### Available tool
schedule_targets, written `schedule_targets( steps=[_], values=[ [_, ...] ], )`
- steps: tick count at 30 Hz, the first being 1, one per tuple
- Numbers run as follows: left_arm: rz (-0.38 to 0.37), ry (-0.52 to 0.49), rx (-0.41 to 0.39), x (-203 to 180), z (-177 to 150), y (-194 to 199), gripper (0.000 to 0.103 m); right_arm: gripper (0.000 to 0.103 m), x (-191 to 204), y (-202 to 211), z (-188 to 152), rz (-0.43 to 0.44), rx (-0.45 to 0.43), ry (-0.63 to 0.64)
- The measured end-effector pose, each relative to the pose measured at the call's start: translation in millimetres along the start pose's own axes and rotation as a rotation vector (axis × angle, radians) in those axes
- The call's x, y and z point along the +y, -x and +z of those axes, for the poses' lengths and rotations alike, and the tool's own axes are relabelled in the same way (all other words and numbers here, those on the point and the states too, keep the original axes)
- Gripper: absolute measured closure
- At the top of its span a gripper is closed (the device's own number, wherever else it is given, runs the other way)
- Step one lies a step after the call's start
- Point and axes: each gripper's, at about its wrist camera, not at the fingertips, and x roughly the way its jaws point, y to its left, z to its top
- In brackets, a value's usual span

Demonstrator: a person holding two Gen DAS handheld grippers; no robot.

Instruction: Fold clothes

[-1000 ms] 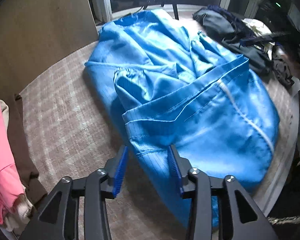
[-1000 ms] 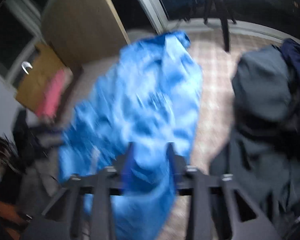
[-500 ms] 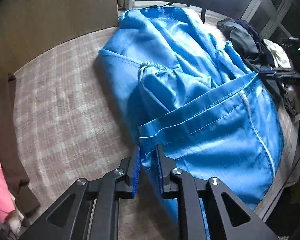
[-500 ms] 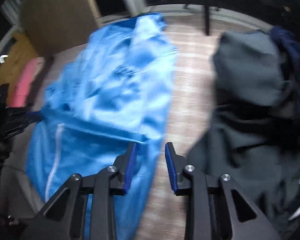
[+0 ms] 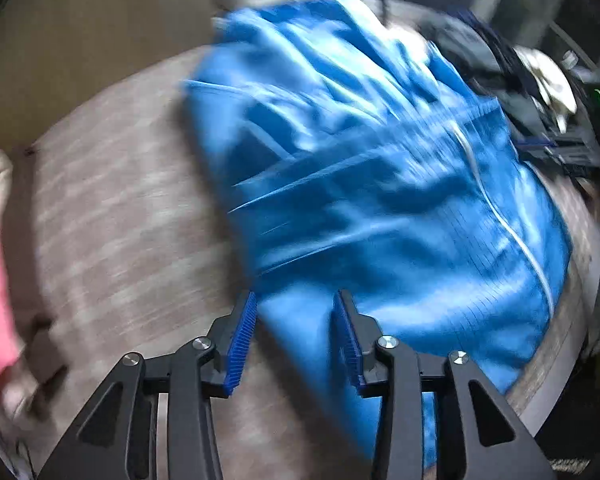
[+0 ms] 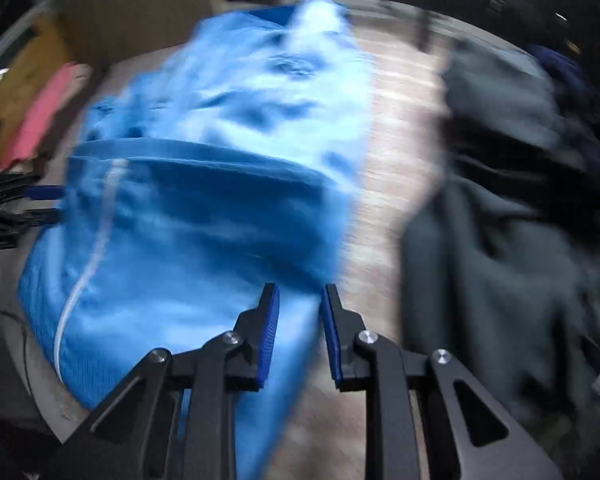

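we've got the blue jacket point(image 5: 380, 184) spread across the tabletop point(image 5: 112, 216), left hand-held gripper point(image 5: 294, 340) and right hand-held gripper point(image 6: 298, 330) both released, each straddling a near corner, likely to pinch for the fold.

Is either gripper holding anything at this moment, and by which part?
Nothing is held. Both the left gripper and right gripper stand open around the near edge of the blue garment.
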Motion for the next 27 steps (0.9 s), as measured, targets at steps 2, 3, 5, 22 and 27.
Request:
schedule_targets(
  steps=[2,3,5,22,27],
  values=[
    [-0.008,0.009,-0.052,0.6,-10.2,24.3,0.065,0.080,0.7,22.6,-9.5,0.013,-0.048,0.002],
    [-0.038,0.006,-0.069,-3.6,-16.6,32.8,0.064,0.080,5.3,29.3,-13.8,0.035,-0.064,-0.001],
    [-0.127,0.003,-0.066,-15.7,-25.2,32.4,0.060,0.080,16.8,40.4,-22.0,0.087,-0.091,-0.010],
    [0.025,-0.020,-0.187,8.3,40.0,115.2,0.056,0.077,47.3,99.2,16.9,0.116,-0.136,-0.014],
    [0.092,-0.004,-0.316,37.3,93.1,154.0,0.053,0.066,30.3,158.7,65.8,0.083,-0.298,-0.031]
  ],
)
